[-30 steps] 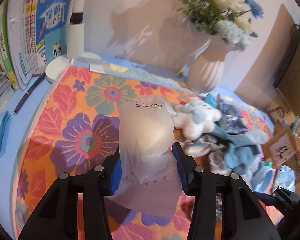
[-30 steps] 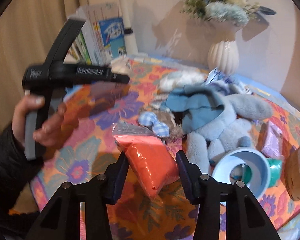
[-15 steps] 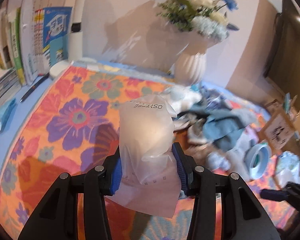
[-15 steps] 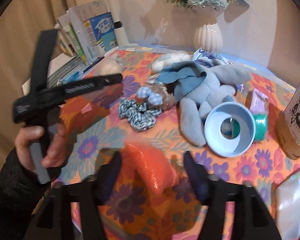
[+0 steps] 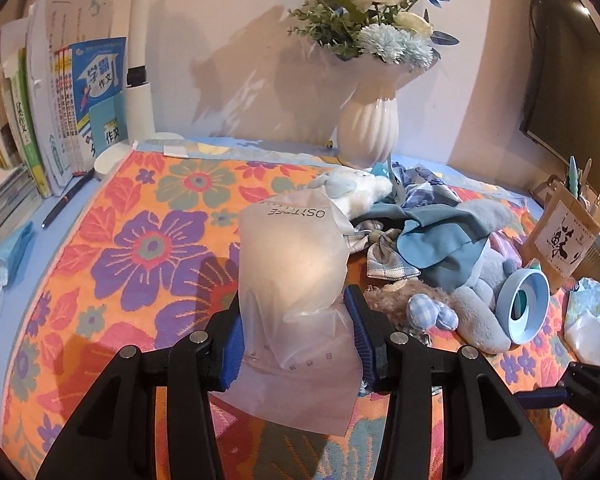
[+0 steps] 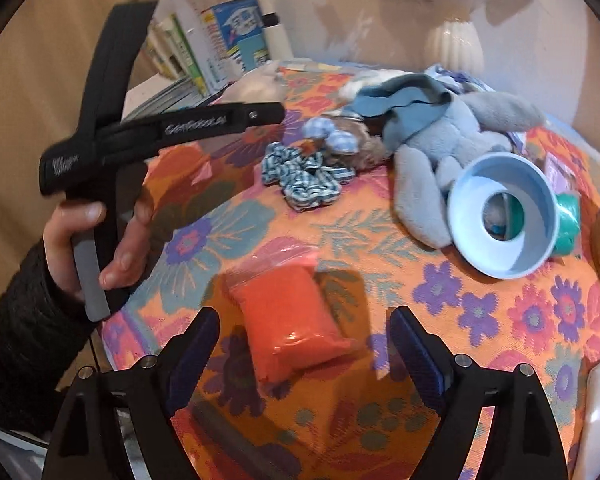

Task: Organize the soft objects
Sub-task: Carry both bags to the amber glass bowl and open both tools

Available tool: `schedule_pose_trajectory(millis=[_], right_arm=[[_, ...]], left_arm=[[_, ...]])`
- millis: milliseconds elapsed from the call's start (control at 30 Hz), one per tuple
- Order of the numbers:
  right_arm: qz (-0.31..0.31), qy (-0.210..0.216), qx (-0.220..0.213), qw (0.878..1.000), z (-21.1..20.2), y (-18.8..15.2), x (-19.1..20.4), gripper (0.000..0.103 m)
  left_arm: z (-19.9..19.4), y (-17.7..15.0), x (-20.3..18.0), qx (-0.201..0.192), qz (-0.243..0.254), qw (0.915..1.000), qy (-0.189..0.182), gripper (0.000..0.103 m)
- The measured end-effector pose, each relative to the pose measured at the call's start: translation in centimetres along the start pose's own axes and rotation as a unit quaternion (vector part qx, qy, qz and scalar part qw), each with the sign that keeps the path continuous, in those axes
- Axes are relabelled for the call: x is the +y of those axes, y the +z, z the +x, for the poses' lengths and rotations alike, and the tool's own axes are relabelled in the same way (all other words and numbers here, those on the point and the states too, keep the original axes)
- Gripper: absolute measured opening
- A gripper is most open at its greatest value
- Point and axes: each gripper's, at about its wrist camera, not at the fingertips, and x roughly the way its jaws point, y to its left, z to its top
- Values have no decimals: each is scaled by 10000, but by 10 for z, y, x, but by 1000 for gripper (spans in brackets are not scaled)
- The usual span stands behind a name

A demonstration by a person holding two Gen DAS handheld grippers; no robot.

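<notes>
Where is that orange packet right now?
In the right wrist view, the orange packet lies on the flowered cloth between the open right gripper fingers, nearer than the striped scrunchie.

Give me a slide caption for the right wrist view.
Right gripper, jaws open, above an orange plastic-wrapped packet lying on the floral tablecloth.

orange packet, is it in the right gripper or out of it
Out. The orange packet lies on the floral cloth, and the right gripper stands open, both fingers clear of its sides.
</notes>
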Motion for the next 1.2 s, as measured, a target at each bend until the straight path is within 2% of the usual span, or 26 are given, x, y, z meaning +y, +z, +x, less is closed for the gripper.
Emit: schedule_pose_trajectory(millis=[67,100,133,167,200,233,367,433,600,733,900,1033,1133,1200], right_arm=[[-59,52,-35,10000,4,2,8,84],[-73,-14,-59,10000,7,4,13,76],[-115,-112,-67,9998,9,4,16,64],[-206,-244,-82,9995,11,4,21,57],[-304,-353,-106,9989,13,6,27,43],[-370,-346,-117,9986,14,7,31,39],[-419,-654,-324,9965,5,14,39,38],[-318,-773,-534,9951,-10,22,35,38],[301,-1182,-1490,9813,-79,45,2,38],[1052,-1764,-2095,9560,-135,51,-43,38],[2202,-2264,-2331,9197,-186,44,-112,38],[3125,-2575,-2390,8826,-218,23,-166,38],[3872,-2737,-2285,8503,-235,-2,-210,38],[4288,-2865,-2156,8292,-239,-18,-234,38]], left_arm=[[0,0,0,-5,14,10000,14,43],[-1,-1,-1,-10,26,10000,26,43],[0,-1,-1,-12,40,10000,39,43],[0,-1,-2,-12,55,10000,60,43],[0,-1,-2,-12,66,9999,80,43],[-1,-1,-3,-20,74,9999,101,43],[-8,2,-7,-32,74,9999,112,43],[-20,13,-15,-118,-24,9999,-113,42],[-47,56,-65,-471,352,9974,-424,42],[-57,87,-113,-594,637,9924,-872,42],[-57,119,-192,-550,994,9824,-1480,42],[-52,135,-256,-357,1310,9702,-2008,42],[-41,140,-307,-39,1528,9579,-2430,42],[-30,140,-331,202,1631,9525,-2562,42]])
